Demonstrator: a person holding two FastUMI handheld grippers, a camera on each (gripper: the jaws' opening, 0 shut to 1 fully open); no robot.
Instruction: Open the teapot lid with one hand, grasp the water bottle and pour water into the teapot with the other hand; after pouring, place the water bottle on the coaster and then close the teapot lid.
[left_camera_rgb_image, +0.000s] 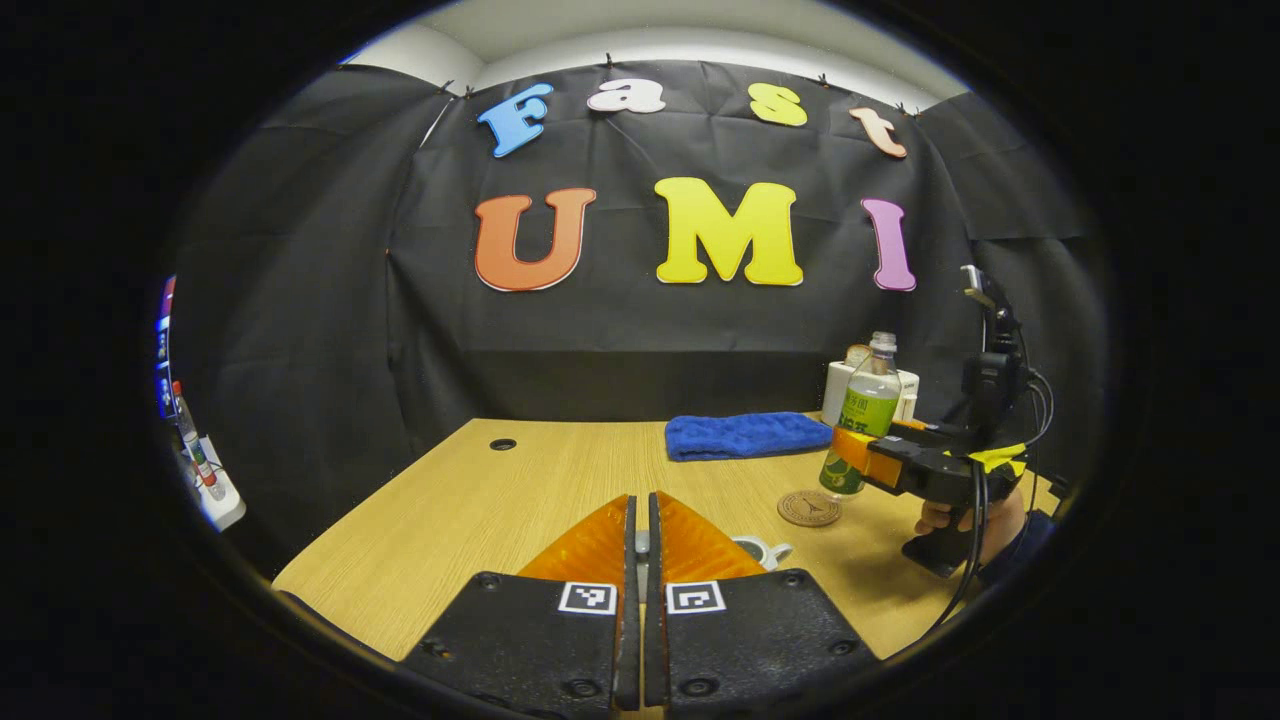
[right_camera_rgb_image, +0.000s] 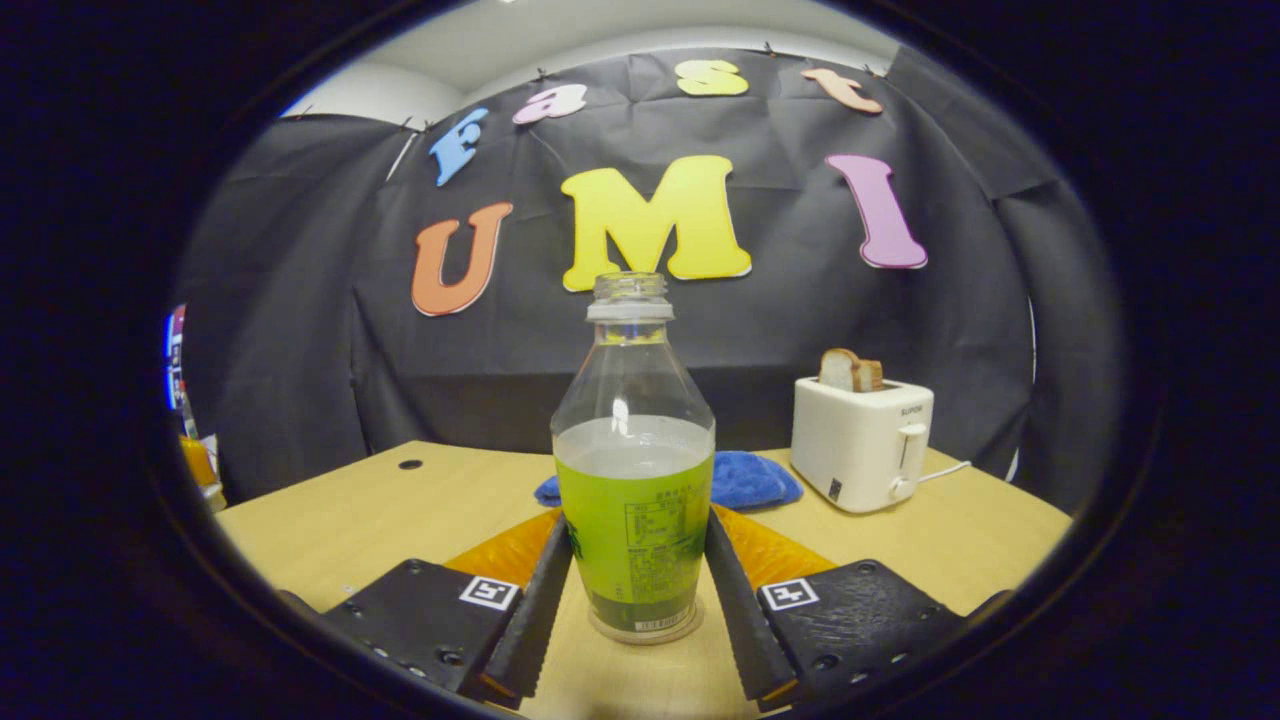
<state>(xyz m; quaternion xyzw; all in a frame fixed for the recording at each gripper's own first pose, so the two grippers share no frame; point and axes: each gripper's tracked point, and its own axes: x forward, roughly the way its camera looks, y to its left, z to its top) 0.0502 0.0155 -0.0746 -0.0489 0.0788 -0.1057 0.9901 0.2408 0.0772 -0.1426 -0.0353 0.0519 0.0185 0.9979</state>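
Recording booth: black cloth wall (left_camera_rgb_image: 300, 300), wooden table (left_camera_rgb_image: 480, 500), toaster (right_camera_rgb_image: 860, 440).

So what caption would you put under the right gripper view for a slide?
Right gripper with its fingers closed on an uncapped water bottle standing on the wooden table, toaster and blue cloth behind.

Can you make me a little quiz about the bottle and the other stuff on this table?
1. True or false: the water bottle has its cap on.
2. What sticks out of the top of the toaster? A) bread B) a spoon C) a sock
3. Fill the gap: the round coaster lies flat on the wooden ____.
Key: 1 false; 2 A; 3 table.
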